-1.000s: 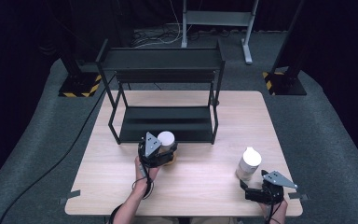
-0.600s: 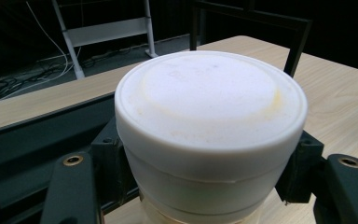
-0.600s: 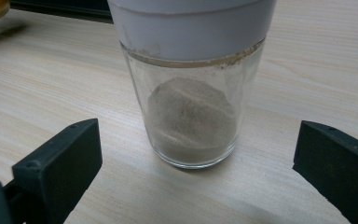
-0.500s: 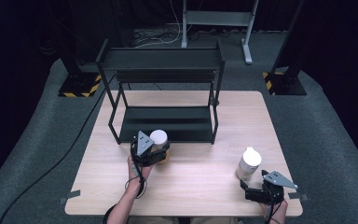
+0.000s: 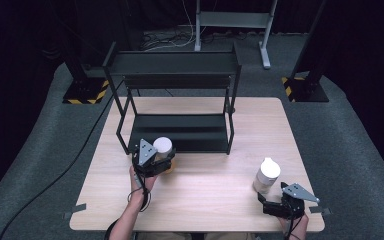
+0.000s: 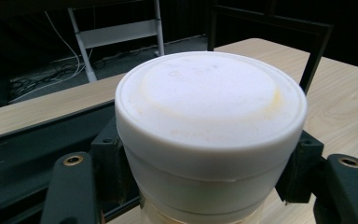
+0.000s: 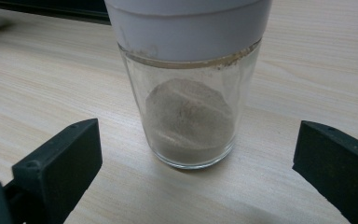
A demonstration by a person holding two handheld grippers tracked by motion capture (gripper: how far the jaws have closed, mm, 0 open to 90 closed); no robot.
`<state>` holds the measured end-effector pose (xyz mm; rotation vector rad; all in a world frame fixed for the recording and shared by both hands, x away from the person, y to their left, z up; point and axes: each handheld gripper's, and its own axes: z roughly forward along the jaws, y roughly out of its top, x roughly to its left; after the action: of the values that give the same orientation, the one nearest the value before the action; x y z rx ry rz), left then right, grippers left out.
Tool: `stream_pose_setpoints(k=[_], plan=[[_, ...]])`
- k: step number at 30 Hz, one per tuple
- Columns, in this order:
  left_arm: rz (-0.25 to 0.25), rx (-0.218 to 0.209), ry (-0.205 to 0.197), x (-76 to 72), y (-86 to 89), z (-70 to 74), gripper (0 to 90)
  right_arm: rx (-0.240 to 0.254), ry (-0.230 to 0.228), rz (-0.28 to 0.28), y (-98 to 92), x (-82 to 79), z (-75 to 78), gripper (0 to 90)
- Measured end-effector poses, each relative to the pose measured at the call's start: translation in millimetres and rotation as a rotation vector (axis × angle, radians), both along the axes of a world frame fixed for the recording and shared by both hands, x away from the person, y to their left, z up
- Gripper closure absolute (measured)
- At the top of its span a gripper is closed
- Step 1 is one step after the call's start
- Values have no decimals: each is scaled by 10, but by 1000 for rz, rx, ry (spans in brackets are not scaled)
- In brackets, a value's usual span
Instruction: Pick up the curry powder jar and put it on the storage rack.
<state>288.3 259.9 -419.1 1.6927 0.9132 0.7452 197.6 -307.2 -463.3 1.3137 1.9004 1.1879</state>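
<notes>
From the high view, the left claw [image 5: 166, 161] is clamped on a white-lidded jar [image 5: 163, 146] with an amber lower part, held upright just in front of the black rack [image 5: 180, 75], at the near-left corner of the rack's lower shelf [image 5: 180, 131]. The shelf lies straight ahead of the jar, so the coming move looks like a short carry forward onto that shelf, and the left hand [image 5: 141, 178] is the one next to it. The right claw [image 5: 270, 200] sits well to the right of the rack and nearer the person, on the tabletop [image 5: 200, 200], with a second white-lidded jar [image 5: 266, 175] standing upright just ahead of it. In the left gripper view, the jar's white lid [image 6: 209, 102] sits between the two black jaws, which press its sides below the lid; the jar's long axis stands upright, and the rack's dark shelf [image 6: 37, 140] lies just beyond and to the left of it, with one of the rack's posts [image 6: 314, 60] rising beyond to the right. In the right gripper view, the jaws stand wide apart and hold nothing; the glass jar [image 7: 191, 116], with a mound of grey-brown powder at its bottom, stands upright on the tabletop ahead of the rack-side gap between them, touching neither jaw, so that claw would have to go forward before closing.
</notes>
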Motion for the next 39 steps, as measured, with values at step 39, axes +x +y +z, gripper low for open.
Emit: stream_pose_setpoints(k=[39], plan=[[51,-9,-15,50,290,299,338,5,0,-2,-5,-3,-2,0]])
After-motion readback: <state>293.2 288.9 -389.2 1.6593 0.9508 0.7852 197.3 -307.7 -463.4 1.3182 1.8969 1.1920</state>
